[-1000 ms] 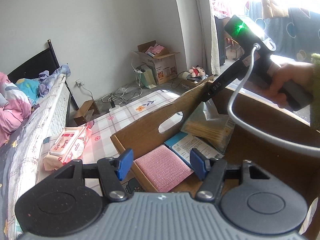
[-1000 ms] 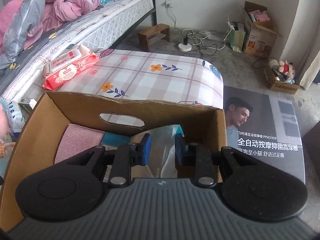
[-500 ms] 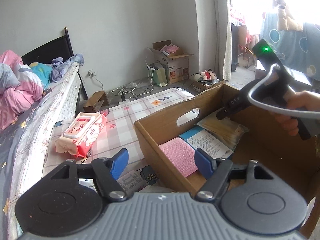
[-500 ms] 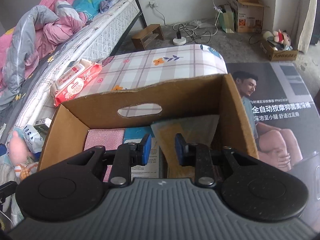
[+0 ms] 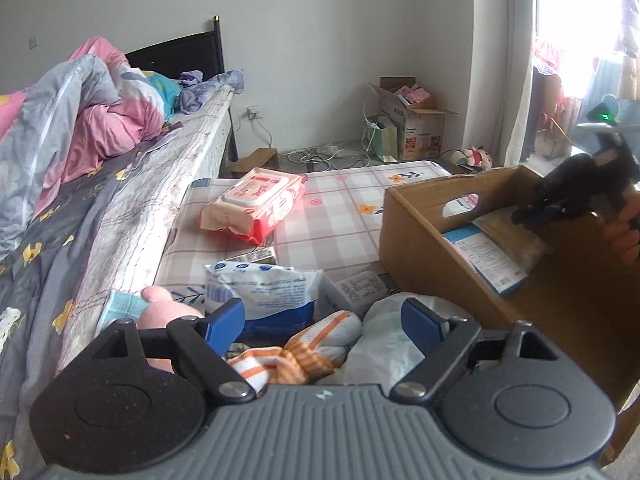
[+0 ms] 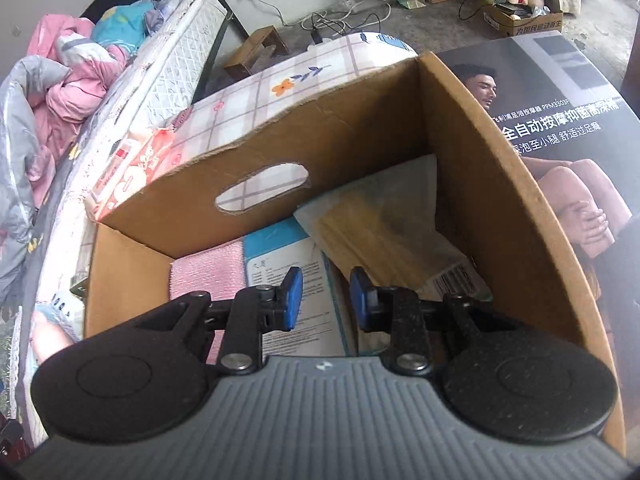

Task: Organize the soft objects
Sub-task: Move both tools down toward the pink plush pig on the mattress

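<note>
A brown cardboard box (image 6: 492,184) holds a pink cloth (image 6: 208,268), a blue-and-white packet (image 6: 280,268) and a tan plastic-wrapped pack (image 6: 384,224). My right gripper (image 6: 326,298) hangs open and empty over the box, above the packet; it also shows in the left wrist view (image 5: 536,212). My left gripper (image 5: 324,322) is open and empty, left of the box (image 5: 412,236), over a heap of soft things: an orange-striped white cloth (image 5: 308,352), a white bag (image 5: 392,340), a blue-and-white wipes pack (image 5: 264,292) and a pink plush toy (image 5: 164,308).
A red-and-white wet-wipes pack (image 5: 256,204) lies on the checked floral mat (image 5: 340,216). The bed (image 5: 132,184) with bunched quilts runs along the left. A printed black carton (image 6: 560,120) lies right of the box. Boxes and cables stand by the far wall.
My left gripper has swung left, away from the box and over the heap of soft things. My right gripper has opened a little wider and stays over the box.
</note>
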`<state>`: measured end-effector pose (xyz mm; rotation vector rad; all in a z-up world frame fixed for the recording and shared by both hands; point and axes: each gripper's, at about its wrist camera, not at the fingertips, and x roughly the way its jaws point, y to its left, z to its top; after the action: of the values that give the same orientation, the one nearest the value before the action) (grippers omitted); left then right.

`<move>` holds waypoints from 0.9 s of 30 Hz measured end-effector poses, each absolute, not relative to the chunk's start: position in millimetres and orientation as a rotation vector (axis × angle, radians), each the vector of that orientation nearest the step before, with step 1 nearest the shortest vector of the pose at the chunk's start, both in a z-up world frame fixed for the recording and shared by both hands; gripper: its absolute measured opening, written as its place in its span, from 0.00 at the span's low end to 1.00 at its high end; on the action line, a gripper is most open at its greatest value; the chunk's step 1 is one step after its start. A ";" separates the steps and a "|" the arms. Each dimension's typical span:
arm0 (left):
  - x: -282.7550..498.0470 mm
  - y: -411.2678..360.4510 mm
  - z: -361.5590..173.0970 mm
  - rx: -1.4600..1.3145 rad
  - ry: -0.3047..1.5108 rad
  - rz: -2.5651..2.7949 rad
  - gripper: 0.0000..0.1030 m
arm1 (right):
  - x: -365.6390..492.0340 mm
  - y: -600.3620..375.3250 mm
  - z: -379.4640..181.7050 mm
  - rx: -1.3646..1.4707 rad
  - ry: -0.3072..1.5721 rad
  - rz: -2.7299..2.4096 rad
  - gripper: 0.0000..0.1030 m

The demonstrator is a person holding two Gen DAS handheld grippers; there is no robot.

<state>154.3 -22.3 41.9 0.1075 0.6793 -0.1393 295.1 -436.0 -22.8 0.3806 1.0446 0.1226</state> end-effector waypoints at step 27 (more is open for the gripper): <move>123.3 81.0 3.9 0.139 0.679 0.057 0.81 | 221.7 -162.2 35.2 0.566 1.136 0.718 0.41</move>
<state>123.3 81.0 3.9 0.1389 0.6787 0.0568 221.7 -162.2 35.2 0.5662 1.1357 0.7181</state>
